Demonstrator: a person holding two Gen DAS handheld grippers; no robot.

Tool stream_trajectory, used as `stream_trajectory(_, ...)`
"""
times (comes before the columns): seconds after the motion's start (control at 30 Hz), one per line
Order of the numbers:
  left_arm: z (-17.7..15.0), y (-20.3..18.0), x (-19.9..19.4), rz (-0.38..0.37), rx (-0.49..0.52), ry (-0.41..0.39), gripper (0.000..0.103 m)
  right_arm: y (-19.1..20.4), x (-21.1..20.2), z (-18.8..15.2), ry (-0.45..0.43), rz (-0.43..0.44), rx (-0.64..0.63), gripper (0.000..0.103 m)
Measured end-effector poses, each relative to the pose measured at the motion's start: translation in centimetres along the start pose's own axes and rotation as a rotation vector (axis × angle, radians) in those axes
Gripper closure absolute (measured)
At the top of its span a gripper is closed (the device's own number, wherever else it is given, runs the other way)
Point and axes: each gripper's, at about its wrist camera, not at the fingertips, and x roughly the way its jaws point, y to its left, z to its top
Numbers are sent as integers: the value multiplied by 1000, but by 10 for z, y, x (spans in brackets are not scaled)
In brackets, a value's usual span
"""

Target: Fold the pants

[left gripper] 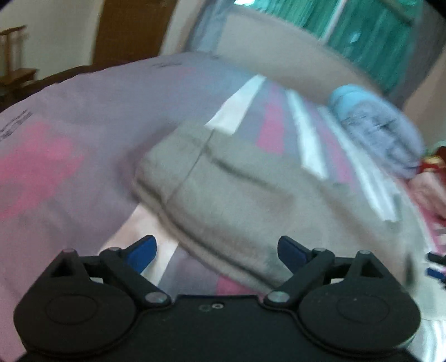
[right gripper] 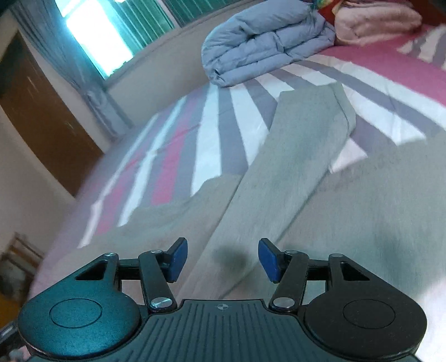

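Observation:
Grey pants (left gripper: pixel 231 195) lie on a striped bedsheet (left gripper: pixel 83 117), with a folded edge at their left. My left gripper (left gripper: pixel 217 252) hovers over their near edge, blue pads wide apart and nothing between them. In the right wrist view the grey pants (right gripper: pixel 301 156) stretch away in a long folded leg over more grey cloth. Low above that cloth my right gripper (right gripper: pixel 223 259) stands open, its blue pads apart and clear of the fabric. Part of the right gripper (left gripper: pixel 436 264) shows at the right edge of the left wrist view.
A folded blue-grey quilt (right gripper: pixel 267 39) lies at the far side of the bed, seen also as a blurred quilt (left gripper: pixel 376 122). A pale pink blanket (right gripper: pixel 376 19) sits beside it. A brown door (right gripper: pixel 44 111), wall and curtained window (right gripper: pixel 117 27) stand beyond the striped sheet (right gripper: pixel 217 125).

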Motion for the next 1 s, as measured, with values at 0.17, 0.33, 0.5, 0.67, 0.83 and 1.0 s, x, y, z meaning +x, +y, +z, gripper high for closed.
stream_trajectory(0.17, -14, -11, 18, 144, -41, 27, 6, 33, 57, 34, 64, -164, -115, 46)
stream_trajectory(0.33, -19, -11, 20, 144, -19, 27, 6, 53, 100, 44, 132, -330, -312, 60)
stream_trajectory(0.5, -16, -6, 19, 115, -10, 45, 6, 18, 47, 51, 44, -189, -165, 100)
stream_trajectory(0.67, -17, -11, 20, 130, -4, 37, 6, -43, -18, 8, 25, -146, 8, 100)
stream_trajectory(0.83, -15, -13, 21, 139, -4, 42, 6, -73, -17, -12, 48, -115, 67, 93)
stream_trajectory(1.0, -19, -13, 22, 138, -7, 24, 6, -36, -17, 24, -33, -127, -85, 76)
